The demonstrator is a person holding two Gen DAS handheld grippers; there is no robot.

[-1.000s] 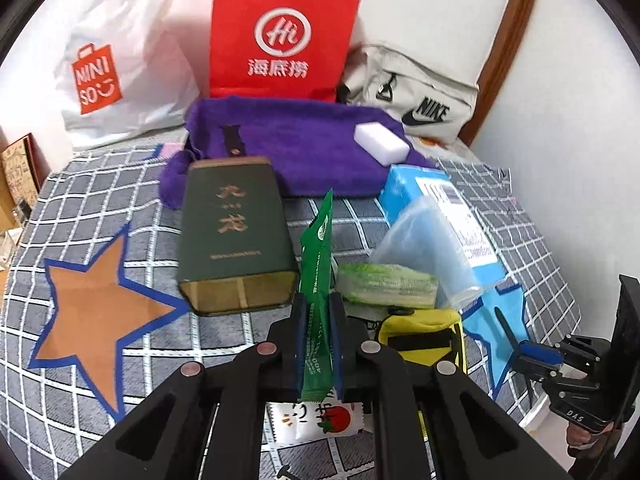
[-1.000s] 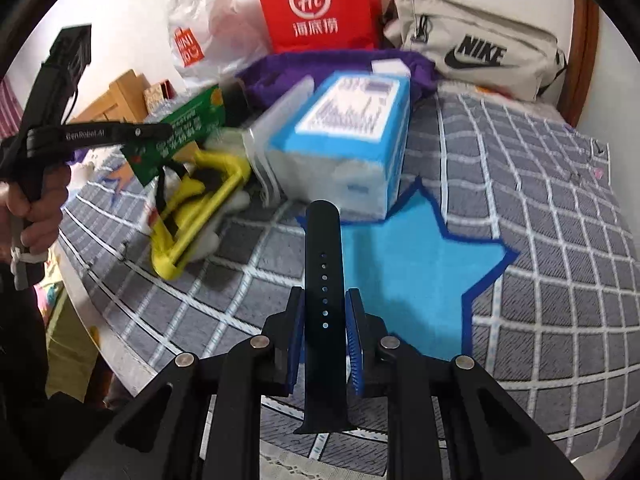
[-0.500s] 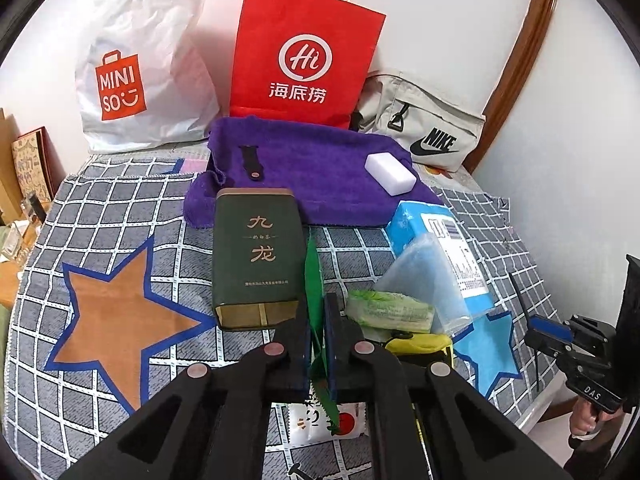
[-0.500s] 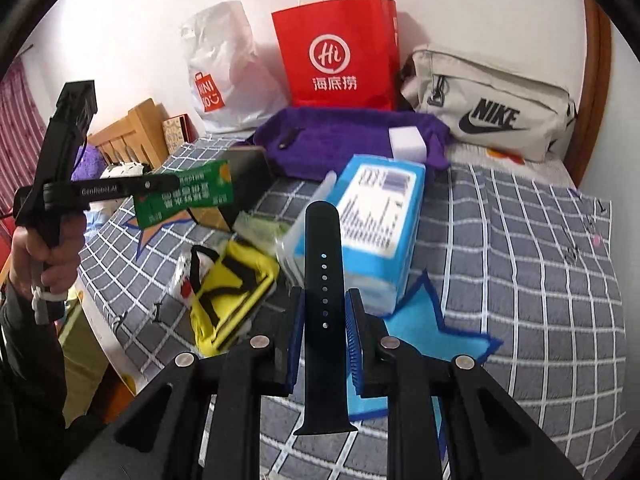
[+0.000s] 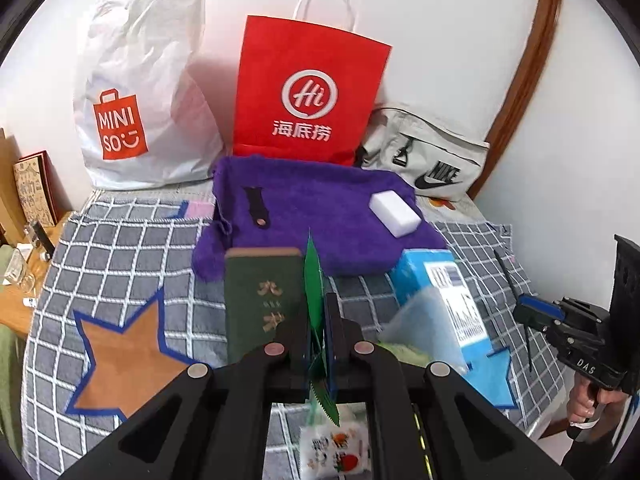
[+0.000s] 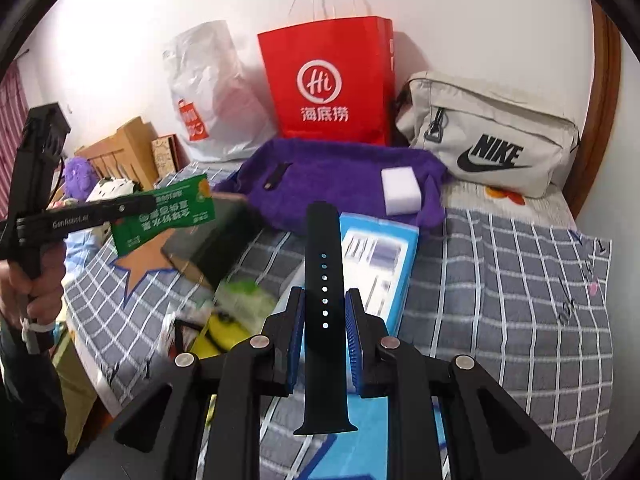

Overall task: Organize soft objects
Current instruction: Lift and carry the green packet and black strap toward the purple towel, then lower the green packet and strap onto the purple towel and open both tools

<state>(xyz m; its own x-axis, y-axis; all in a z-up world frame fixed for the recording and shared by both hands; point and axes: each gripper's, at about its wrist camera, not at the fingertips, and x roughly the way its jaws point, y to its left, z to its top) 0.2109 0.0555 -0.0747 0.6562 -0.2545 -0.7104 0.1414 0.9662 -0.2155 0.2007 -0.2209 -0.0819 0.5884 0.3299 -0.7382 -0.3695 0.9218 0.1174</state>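
1. L gripper [image 5: 320, 344]: jaws clamped on green sachet [image 5: 314, 280], held edge-on, off the bed; it has risen vs. a sec. ago, pile below now smaller in view.
2. R gripper [image 6: 324, 320]: jaws narrow, gripping black strap [image 6: 323, 280] upright; also lifted, clear of blue star [image 5: 490, 376] at bed's near right edge.
3. Mid-bed: green box [image 5: 260, 300], blue pack [image 5: 436, 276].
4. Far edge: purple towel [image 5: 320, 208] w/ white sponge [image 5: 394, 209] and a second strap [image 5: 256, 208]; likely drop zone, so both items look in transit.
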